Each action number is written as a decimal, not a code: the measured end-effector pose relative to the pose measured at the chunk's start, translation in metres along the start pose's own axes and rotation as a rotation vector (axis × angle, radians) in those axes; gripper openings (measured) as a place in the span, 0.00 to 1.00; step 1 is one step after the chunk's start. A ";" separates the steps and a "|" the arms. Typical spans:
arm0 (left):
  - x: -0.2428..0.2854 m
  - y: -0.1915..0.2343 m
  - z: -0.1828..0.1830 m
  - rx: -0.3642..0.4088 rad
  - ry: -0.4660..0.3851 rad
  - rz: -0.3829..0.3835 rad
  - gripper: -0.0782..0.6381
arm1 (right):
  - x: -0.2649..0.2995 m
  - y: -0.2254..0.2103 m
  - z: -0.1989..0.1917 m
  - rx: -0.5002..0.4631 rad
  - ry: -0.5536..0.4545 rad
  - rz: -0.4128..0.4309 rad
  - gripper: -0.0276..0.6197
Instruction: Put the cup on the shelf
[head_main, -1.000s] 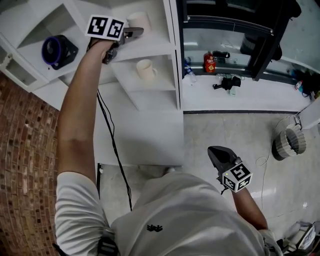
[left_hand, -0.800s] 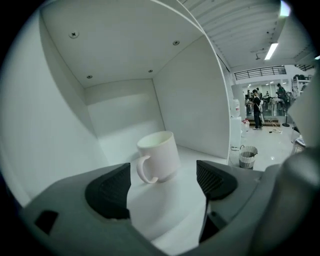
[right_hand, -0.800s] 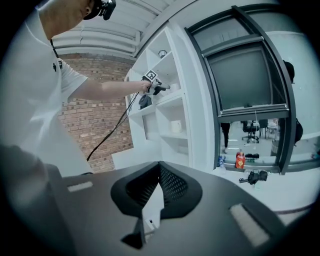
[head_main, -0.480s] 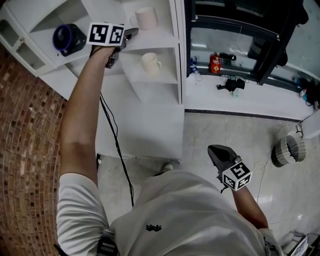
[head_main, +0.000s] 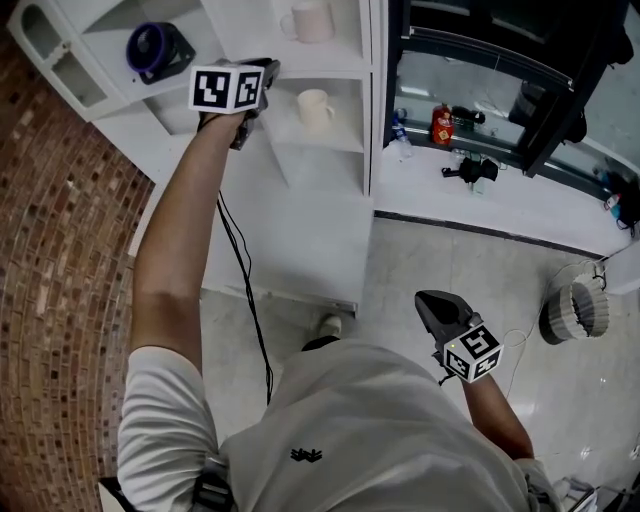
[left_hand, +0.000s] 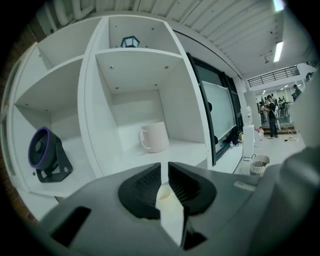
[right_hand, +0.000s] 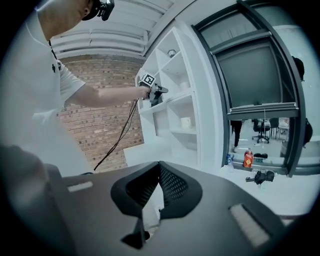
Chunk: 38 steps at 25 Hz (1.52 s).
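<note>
A pale cup (head_main: 312, 20) stands upright on the upper shelf (head_main: 330, 62) of the white unit; in the left gripper view the same cup (left_hand: 155, 136) sits ahead, handle to the left. A second cup (head_main: 315, 108) rests one shelf lower, and its rim (left_hand: 164, 192) shows through the slit between the jaws. My left gripper (head_main: 266, 68) (left_hand: 165, 168) hangs in front of the shelves, apart from both cups. Its jaws have just been closing, nothing lies between them, and they are almost together. My right gripper (head_main: 426, 299) (right_hand: 159, 168) is low by my body, shut and empty.
A purple-rimmed fan (head_main: 155, 48) (left_hand: 46, 155) occupies the compartment left of the cups. A black cable (head_main: 245, 290) hangs from the left gripper. Right of the unit are a dark-framed window, a ledge (head_main: 520, 200) with a red bottle (head_main: 442, 124), and a bin (head_main: 577, 305).
The left gripper has drawn back from the upper cup, which stays on its shelf, and its jaws have come together. The right gripper has barely shifted.
</note>
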<state>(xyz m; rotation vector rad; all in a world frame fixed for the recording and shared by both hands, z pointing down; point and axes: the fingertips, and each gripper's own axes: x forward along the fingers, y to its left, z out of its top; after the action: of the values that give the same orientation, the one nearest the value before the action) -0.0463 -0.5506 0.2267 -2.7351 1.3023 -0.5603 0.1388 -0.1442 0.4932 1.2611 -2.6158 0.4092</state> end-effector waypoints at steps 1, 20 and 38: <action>-0.003 -0.002 -0.004 -0.008 -0.006 0.005 0.16 | -0.002 0.001 -0.001 0.001 0.002 0.004 0.06; -0.043 -0.072 -0.087 -0.125 -0.025 -0.063 0.12 | -0.012 0.024 -0.022 -0.005 0.029 0.092 0.06; -0.080 -0.152 -0.190 -0.187 0.043 -0.119 0.12 | -0.020 0.025 -0.028 0.039 0.022 0.119 0.06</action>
<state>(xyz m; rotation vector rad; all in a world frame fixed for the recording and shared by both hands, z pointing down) -0.0465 -0.3739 0.4118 -2.9850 1.2686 -0.5345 0.1328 -0.1055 0.5098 1.1088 -2.6850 0.4937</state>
